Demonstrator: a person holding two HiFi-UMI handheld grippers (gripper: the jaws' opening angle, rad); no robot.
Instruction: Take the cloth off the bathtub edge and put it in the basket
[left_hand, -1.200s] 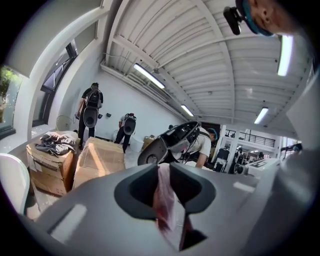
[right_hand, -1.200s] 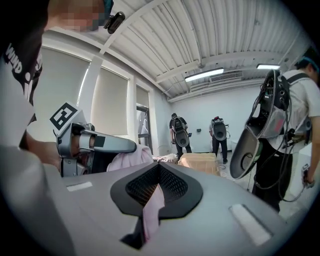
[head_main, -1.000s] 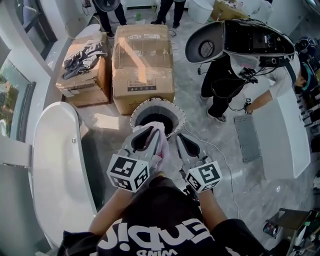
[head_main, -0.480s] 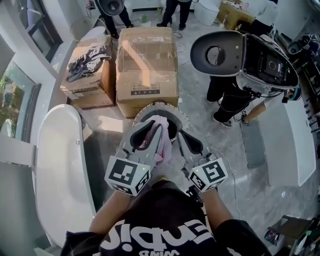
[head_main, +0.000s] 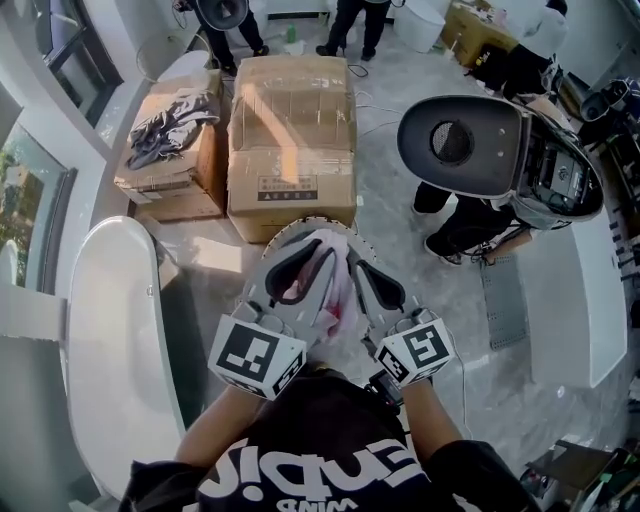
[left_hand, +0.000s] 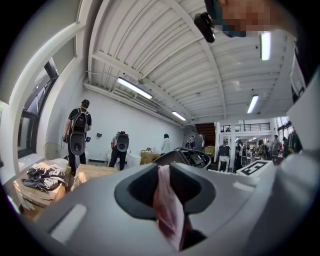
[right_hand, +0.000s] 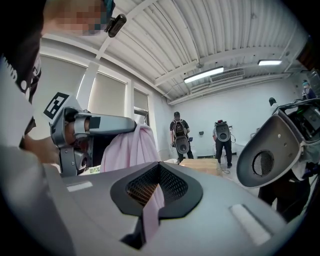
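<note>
Cloth (head_main: 325, 285), pink, hangs over the basket (head_main: 285, 232), pinched in the nearly closed jaws of both the left gripper (head_main: 316, 252) and the right gripper (head_main: 353, 268). Risk: an uneven release could leave it draped on the rim or snagged in one jaw.

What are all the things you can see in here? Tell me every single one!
cloth: one, pink, pinched by both grippers above the basket
basket: one, pale rim, on the floor under the cloth
bathtub: one, white, at the left
cardboard boxes: two, brown, beyond the basket
clothes: one heap, grey, on the smaller left box
grid panel: one, grey, flat on the floor at the right
people: several; one bending at the right under a big grey backpack, others far off
black shirt: one, white print, on the person holding the grippers
left gripper: one, grey, shut on the cloth
right gripper: one, grey, shut on the cloth
</note>
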